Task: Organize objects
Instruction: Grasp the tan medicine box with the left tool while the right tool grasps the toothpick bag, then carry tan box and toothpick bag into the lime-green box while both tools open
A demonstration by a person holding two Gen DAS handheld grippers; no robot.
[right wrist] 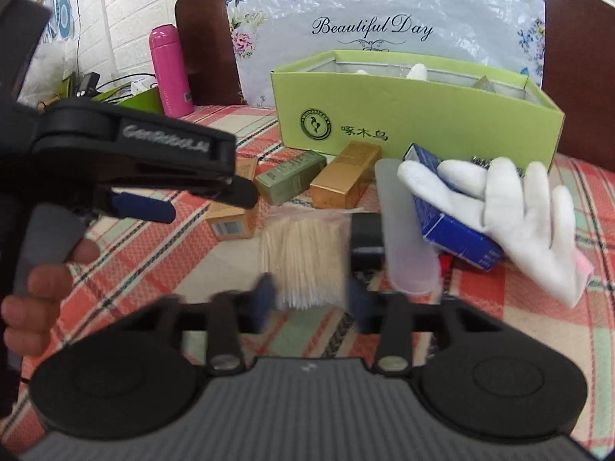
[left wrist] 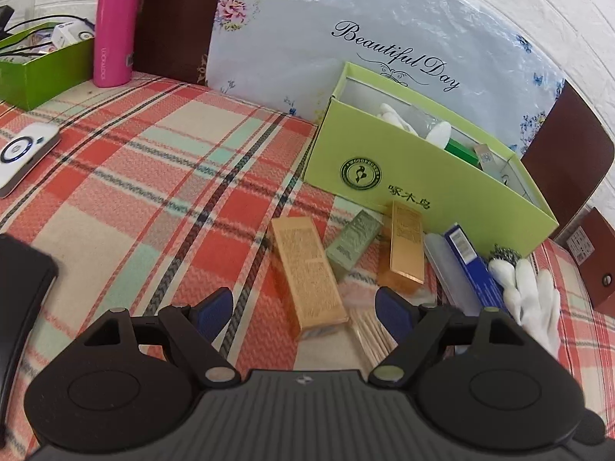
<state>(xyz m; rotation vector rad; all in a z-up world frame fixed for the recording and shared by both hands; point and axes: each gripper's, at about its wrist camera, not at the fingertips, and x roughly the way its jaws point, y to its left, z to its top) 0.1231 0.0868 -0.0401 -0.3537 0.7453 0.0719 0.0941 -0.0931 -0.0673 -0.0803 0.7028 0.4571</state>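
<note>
1. The left gripper stands wide open over a long gold cardboard box on the plaid-covered bench.
2. The right gripper — blurred — has narrowed around a clear bag of wooden toothpicks; whether its pads press the bag cannot be told.
3. Behind stands an open lime-green cardboard box, with a white cloth glove lying near it.

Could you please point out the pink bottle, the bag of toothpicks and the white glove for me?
pink bottle (left wrist: 114,27): left wrist view, middle of its body.
bag of toothpicks (right wrist: 303,257): right wrist view, centre of the bundle.
white glove (right wrist: 534,230): right wrist view, on the palm.
</note>
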